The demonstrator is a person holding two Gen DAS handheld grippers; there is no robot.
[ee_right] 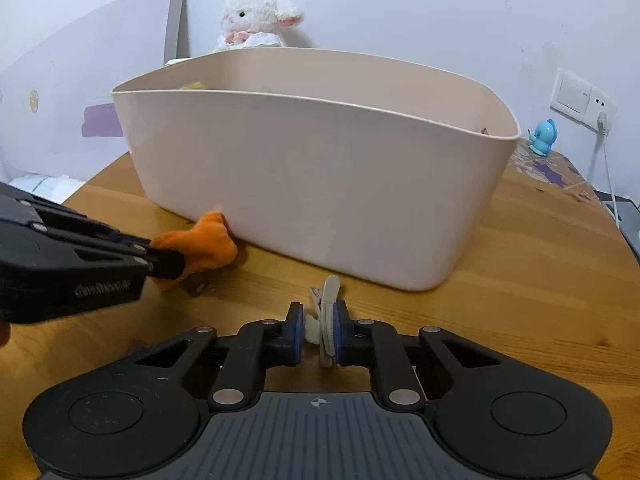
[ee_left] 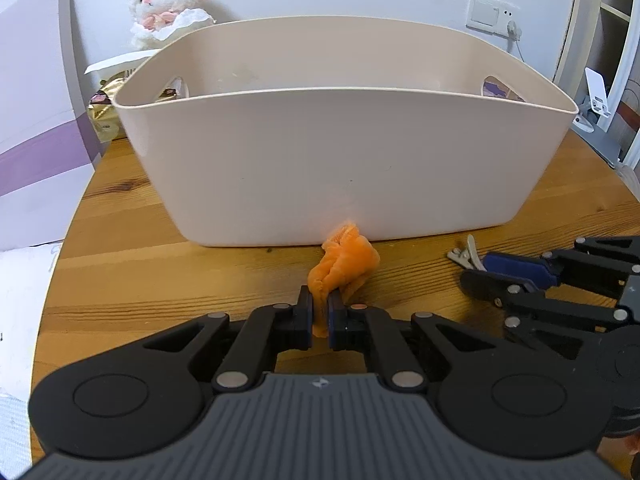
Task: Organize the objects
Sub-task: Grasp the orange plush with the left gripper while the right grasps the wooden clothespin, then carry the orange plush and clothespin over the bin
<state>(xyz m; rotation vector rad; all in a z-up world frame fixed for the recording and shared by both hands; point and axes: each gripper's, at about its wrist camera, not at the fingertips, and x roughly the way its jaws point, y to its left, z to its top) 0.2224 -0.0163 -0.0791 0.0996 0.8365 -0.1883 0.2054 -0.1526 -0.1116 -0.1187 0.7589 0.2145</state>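
Note:
A large beige plastic basket (ee_left: 340, 168) (ee_right: 312, 184) stands on the round wooden table (ee_left: 160, 276) (ee_right: 520, 288). My left gripper (ee_left: 320, 304) (ee_right: 168, 264) is shut on an orange plush scrunchie (ee_left: 344, 264) (ee_right: 200, 248) that lies against the basket's front wall. My right gripper (ee_right: 317, 322) (ee_left: 476, 270) is shut on a cream hair clip (ee_right: 328, 316) (ee_left: 464, 254) on the table, just in front of the basket. The clip's metal tip pokes out beyond the fingers. Something yellow (ee_right: 196, 86) shows just over the basket's left rim.
A white plush lamb (ee_left: 176, 0) (ee_right: 256, 16) sits behind the basket. A gold wrapped packet (ee_left: 106, 112) lies to the basket's left. A blue figurine (ee_right: 542, 136) and a wall socket (ee_right: 580, 98) are at the right. A white and purple board (ee_left: 36, 120) leans at the left.

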